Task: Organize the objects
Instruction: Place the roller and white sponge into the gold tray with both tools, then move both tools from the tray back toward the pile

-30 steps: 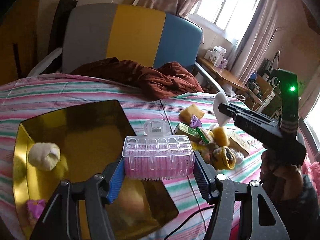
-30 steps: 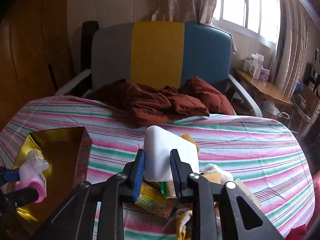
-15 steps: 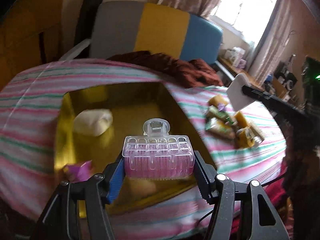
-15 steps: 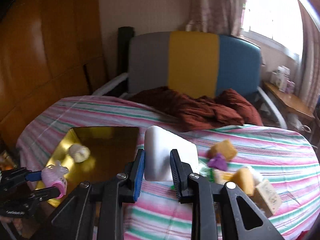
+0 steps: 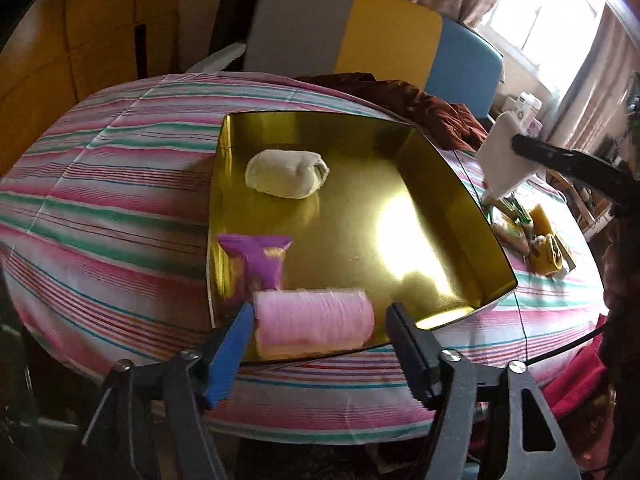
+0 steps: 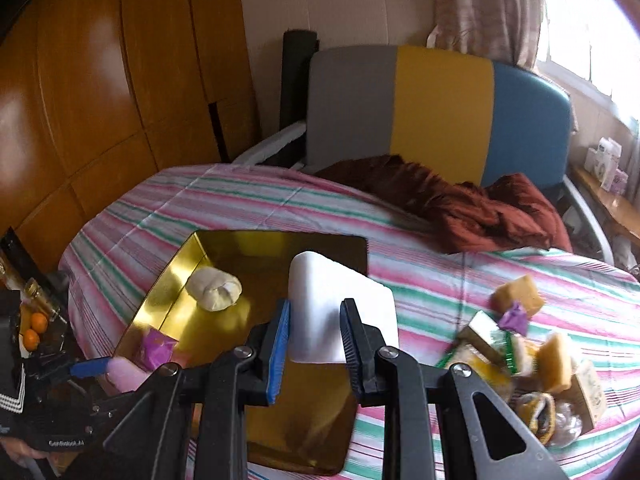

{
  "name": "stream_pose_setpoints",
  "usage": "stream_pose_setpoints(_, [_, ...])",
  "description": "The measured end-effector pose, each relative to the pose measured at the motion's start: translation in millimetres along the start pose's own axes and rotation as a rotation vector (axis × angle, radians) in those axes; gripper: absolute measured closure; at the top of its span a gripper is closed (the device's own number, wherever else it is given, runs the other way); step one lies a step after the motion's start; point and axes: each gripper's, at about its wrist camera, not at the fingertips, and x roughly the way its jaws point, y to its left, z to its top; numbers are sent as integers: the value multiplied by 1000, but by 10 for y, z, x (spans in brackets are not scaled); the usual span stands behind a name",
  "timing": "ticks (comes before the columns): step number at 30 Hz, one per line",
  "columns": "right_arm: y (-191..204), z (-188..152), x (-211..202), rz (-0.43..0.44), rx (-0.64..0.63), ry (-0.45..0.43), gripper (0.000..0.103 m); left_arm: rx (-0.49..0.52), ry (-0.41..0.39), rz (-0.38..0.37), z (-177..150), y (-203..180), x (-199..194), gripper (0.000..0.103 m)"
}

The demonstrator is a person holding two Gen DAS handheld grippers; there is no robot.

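A gold tray (image 5: 420, 184) lies on the striped tablecloth and holds a cream rolled sock (image 5: 286, 173) and a purple wrapper (image 5: 258, 254). My left gripper (image 5: 320, 332) is at the tray's near edge with its jaws apart; the pink clip (image 5: 314, 322) lies blurred between them, tipped over, with a gap on the right. My right gripper (image 6: 314, 334) is shut on a white block (image 6: 340, 300) and holds it above the tray (image 6: 176, 292). The block (image 5: 502, 156) also shows at right in the left wrist view.
A pile of small snacks and sponges (image 6: 528, 356) lies on the cloth right of the tray. A dark red cloth (image 6: 460, 204) lies at the table's far edge before a grey, yellow and blue chair (image 6: 440, 108). Wooden panels (image 6: 100, 80) stand left.
The left gripper moved left to the tray's near edge and its jaws opened; the pink clip tipped down between them. The right gripper carried the white block left over the tray.
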Motion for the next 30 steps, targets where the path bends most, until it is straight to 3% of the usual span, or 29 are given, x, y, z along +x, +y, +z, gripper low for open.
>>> stream_pose_setpoints(3, [67, 66, 184, 12, 14, 12, 75, -10, -13, 0, 29, 17, -18, 31])
stream_pose_setpoints(5, [94, 130, 316, 76, 36, 29, 72, -13, -23, -5, 55, 13, -35, 31])
stream_pose_setpoints(9, [81, 192, 410, 132, 98, 46, 52, -23, -48, -9, 111, 19, -95, 30])
stream_pose_setpoints(22, [-45, -239, 242, 30, 81, 96, 51, -15, -137, -26, 390, -168, -208, 22])
stream_pose_setpoints(30, [-55, -412, 106, -2, 80, 83, 49, 13, -184, -10, 480, -377, -272, 16])
